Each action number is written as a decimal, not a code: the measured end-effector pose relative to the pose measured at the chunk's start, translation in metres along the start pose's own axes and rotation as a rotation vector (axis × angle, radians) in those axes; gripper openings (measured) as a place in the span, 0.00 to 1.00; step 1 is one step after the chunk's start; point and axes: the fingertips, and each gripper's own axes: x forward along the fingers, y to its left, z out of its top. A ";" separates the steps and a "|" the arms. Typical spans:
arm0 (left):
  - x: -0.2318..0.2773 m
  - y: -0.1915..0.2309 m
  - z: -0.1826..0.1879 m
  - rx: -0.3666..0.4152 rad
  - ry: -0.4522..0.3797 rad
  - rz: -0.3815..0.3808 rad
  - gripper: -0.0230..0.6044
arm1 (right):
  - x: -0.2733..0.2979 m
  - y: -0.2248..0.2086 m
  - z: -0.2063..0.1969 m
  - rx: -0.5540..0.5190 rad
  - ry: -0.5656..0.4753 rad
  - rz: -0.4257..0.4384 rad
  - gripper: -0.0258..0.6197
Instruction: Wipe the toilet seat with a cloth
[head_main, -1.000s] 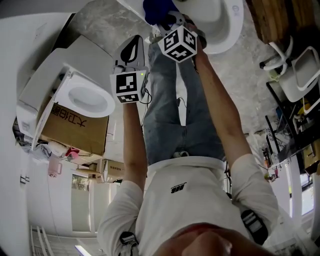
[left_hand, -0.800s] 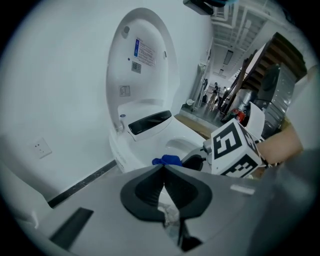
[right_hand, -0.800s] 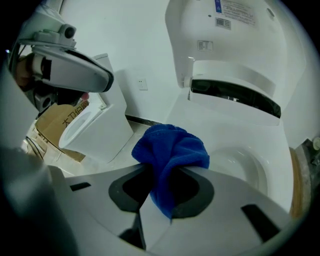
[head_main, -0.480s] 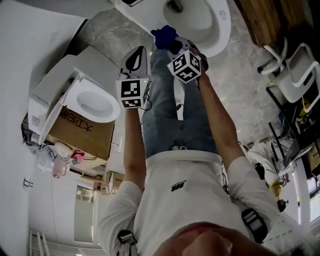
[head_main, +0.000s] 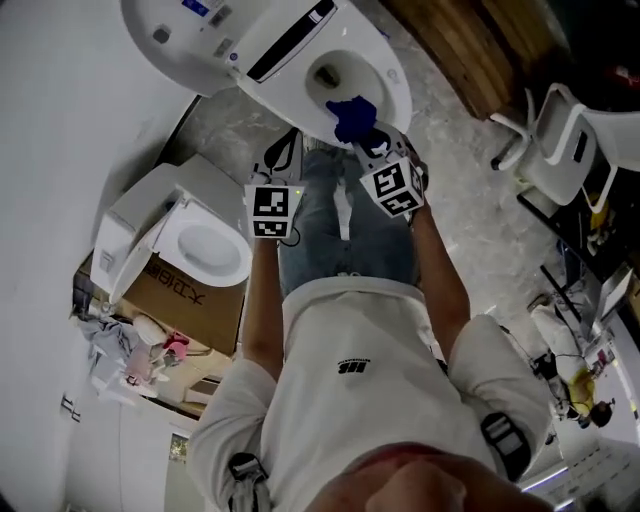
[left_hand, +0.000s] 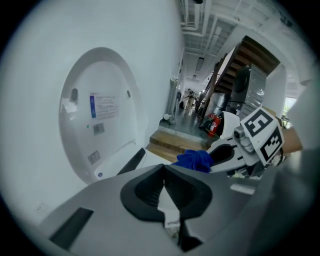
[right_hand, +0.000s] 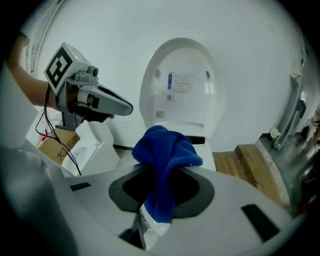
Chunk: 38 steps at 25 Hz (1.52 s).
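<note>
Right gripper view is showing the right gripper (right_hand: 160, 207) with jaws clamping a crumpled blue cloth (right_hand: 167, 150) over the white toilet seat (head_main: 398, 88), seemingly ready for wiping, while the left gripper (left_hand: 164, 184), jaws together and empty, is hovering beside that seat.

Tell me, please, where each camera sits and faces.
Head view: on the head, looking down at the toilet; torso and arms show.
Left gripper view: on the left gripper, facing the raised lid; shut jaws show.
Right gripper view: on the right gripper, facing the lid; jaws grip the blue cloth.
Shared: lid and cloth.
</note>
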 end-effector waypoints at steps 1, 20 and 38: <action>-0.004 -0.005 0.015 0.015 -0.012 -0.012 0.05 | -0.016 -0.007 0.010 0.004 -0.017 -0.023 0.18; -0.114 -0.097 0.260 0.206 -0.277 -0.252 0.05 | -0.273 -0.064 0.179 0.170 -0.447 -0.248 0.18; -0.121 -0.097 0.299 0.307 -0.349 -0.259 0.05 | -0.299 -0.079 0.212 0.167 -0.545 -0.297 0.18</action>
